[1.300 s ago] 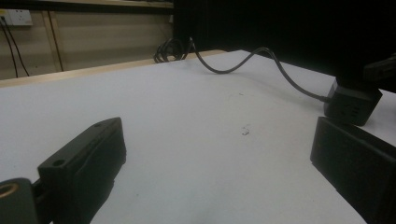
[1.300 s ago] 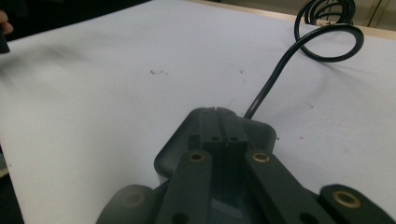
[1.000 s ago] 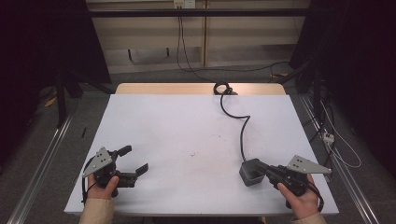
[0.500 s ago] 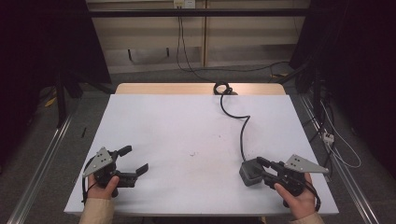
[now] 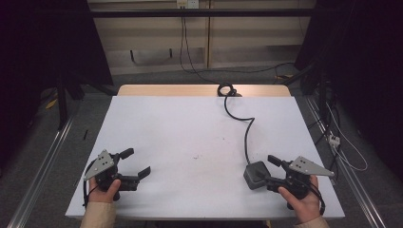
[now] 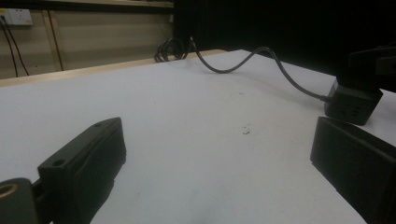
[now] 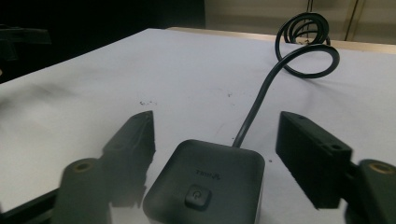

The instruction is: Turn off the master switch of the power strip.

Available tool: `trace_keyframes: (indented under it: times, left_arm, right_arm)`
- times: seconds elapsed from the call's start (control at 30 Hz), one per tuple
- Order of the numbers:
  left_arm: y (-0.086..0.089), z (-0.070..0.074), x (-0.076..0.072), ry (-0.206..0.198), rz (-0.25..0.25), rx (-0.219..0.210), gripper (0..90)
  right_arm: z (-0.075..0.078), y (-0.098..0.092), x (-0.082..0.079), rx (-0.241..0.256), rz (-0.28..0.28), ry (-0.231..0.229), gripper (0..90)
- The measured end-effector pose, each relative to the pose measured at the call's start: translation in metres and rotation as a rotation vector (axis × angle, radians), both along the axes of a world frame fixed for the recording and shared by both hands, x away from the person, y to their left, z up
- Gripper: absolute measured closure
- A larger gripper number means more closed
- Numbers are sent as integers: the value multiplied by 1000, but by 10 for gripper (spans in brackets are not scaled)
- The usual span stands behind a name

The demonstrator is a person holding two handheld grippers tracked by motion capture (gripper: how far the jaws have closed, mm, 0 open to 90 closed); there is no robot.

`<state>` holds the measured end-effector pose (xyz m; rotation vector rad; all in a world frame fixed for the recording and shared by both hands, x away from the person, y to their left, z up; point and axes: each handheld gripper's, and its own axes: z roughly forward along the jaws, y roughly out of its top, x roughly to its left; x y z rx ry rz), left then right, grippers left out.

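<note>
A dark power cube (image 5: 256,175) with a round button on top (image 7: 198,196) lies near the table's front right. Its black cable (image 5: 245,133) runs back to a coil at the far edge (image 7: 303,28). My right gripper (image 5: 265,172) is open, its jaws standing either side of the cube (image 7: 205,179) with a gap on both sides. My left gripper (image 5: 137,162) rests open at the front left with nothing between its fingers (image 6: 88,158). From there the cube (image 6: 352,102) and its cable (image 6: 261,58) show off to the right.
The white table top (image 5: 190,128) has a few small dark specks (image 5: 197,156) near its middle. A wooden strip (image 5: 166,90) runs along the far edge. Metal rails (image 5: 43,161) and loose floor cables (image 5: 342,142) flank the table.
My right gripper has edged slightly toward the cube. The left gripper and the cube have stayed where they were.
</note>
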<state>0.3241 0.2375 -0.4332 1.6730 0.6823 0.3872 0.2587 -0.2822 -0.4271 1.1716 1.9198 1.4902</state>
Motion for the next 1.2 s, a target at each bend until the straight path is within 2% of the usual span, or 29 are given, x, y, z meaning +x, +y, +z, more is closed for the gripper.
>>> trace_keyframes:
  times: [0.13, 0.57, 0.9, 1.2]
  left_arm:
    - [0, 0, 0, 0, -3, 3, 30]
    - [-1, 0, 0, -4, -8, 5, 29]
    - [2, 0, -2, -2, 1, 2, 29]
    - [2, 0, -2, -1, -3, 10, 29]
  right_arm:
    - [-1, 0, 1, -9, -14, -17, 177]
    - [-2, 0, 0, -20, -17, -30, 122]
    - [-6, -1, 0, -23, 3, -50, 25]
    - [-10, -10, -2, -19, -8, -55, 27]
